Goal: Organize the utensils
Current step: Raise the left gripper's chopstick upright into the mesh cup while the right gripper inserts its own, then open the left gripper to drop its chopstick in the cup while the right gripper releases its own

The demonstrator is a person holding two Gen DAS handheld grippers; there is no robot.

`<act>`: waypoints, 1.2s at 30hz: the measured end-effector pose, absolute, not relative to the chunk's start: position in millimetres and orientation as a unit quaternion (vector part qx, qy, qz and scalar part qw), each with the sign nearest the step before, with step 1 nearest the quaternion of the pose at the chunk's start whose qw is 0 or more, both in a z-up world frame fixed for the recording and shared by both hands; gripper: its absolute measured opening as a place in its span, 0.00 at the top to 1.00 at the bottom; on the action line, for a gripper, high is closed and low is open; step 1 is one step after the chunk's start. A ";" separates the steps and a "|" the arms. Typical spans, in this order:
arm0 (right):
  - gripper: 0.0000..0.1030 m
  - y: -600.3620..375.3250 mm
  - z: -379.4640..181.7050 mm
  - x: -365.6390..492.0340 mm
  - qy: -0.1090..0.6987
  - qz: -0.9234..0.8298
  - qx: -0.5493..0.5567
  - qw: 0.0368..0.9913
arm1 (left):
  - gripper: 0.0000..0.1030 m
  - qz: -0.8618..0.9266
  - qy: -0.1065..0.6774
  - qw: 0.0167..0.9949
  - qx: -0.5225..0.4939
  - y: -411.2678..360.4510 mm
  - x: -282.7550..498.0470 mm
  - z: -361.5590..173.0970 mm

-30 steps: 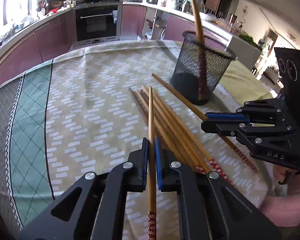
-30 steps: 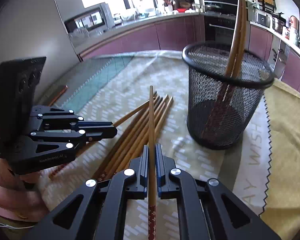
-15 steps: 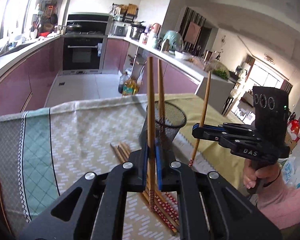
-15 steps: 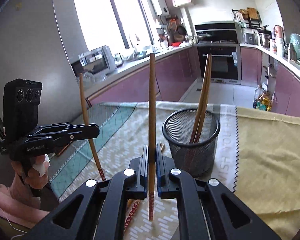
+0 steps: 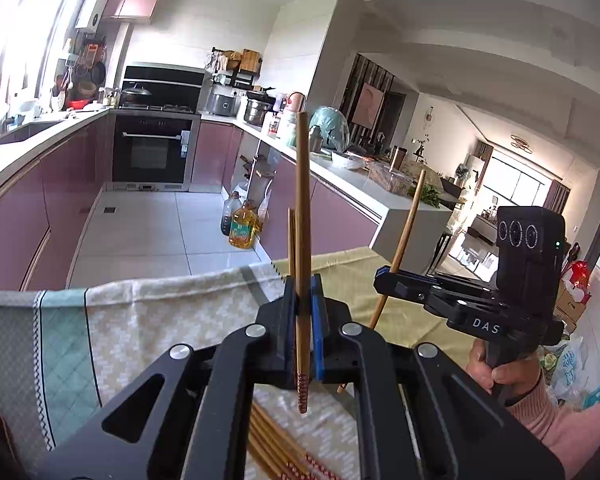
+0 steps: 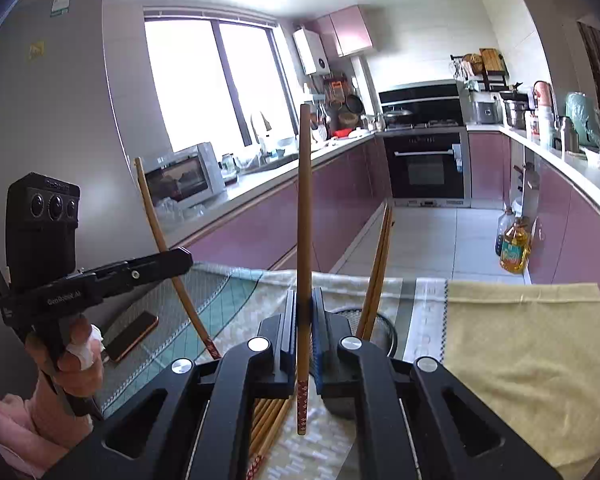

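In the left wrist view my left gripper (image 5: 303, 304) is shut on a wooden chopstick (image 5: 302, 200) that stands upright, patterned red end down. To its right my right gripper (image 5: 384, 278) is shut on a second chopstick (image 5: 408, 220), tilted. The right wrist view shows that right gripper (image 6: 304, 312) clamping its chopstick (image 6: 304, 200) upright, with the left gripper (image 6: 183, 258) at the left. The black mesh holder (image 6: 388, 328) sits just behind the right gripper, mostly hidden, with two chopsticks (image 6: 380, 264) standing in it. Several loose chopsticks (image 6: 267, 420) lie on the cloth below.
A phone (image 6: 133, 334) lies on the green-patterned tablecloth (image 6: 219, 292) at the left. A yellow cloth (image 6: 520, 340) covers the table's right side. Oil bottles (image 5: 241, 228) stand on the kitchen floor beyond the table edge. A hand in a pink sleeve (image 5: 512, 376) holds each gripper.
Both grippers have risen from the pile and tipped upward, each lifting one chopstick off the table. The holder has dropped low in both views.
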State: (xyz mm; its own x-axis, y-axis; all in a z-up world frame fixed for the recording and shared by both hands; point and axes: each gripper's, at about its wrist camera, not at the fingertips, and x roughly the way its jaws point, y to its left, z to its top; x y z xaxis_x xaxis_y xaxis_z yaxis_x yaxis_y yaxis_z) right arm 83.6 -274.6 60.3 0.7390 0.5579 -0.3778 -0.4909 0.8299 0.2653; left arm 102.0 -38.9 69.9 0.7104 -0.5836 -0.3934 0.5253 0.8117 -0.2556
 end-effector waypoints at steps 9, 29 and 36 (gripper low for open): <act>0.94 -287.4 75.9 111.3 0.205 0.263 0.089 0.939 | 0.93 -0.291 0.207 0.932 -0.051 -63.5 128.1 94.6; 0.94 -260.4 13.1 159.9 0.351 0.258 0.058 0.898 | 0.92 -0.293 0.336 0.894 0.039 -115.4 174.1 21.2; 0.92 -260.9 2.7 171.5 0.366 0.251 0.069 0.894 | 0.92 -0.285 0.350 0.892 0.033 -119.3 188.0 11.8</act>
State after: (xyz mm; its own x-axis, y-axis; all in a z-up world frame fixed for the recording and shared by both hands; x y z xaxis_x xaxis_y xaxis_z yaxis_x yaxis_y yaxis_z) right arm 171.5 -260.9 2.7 0.6066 0.4987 -0.6191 -0.3970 0.8648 0.3076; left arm 188.0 -119.3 11.8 0.5919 -0.4859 -0.6431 0.5320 0.8349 -0.1411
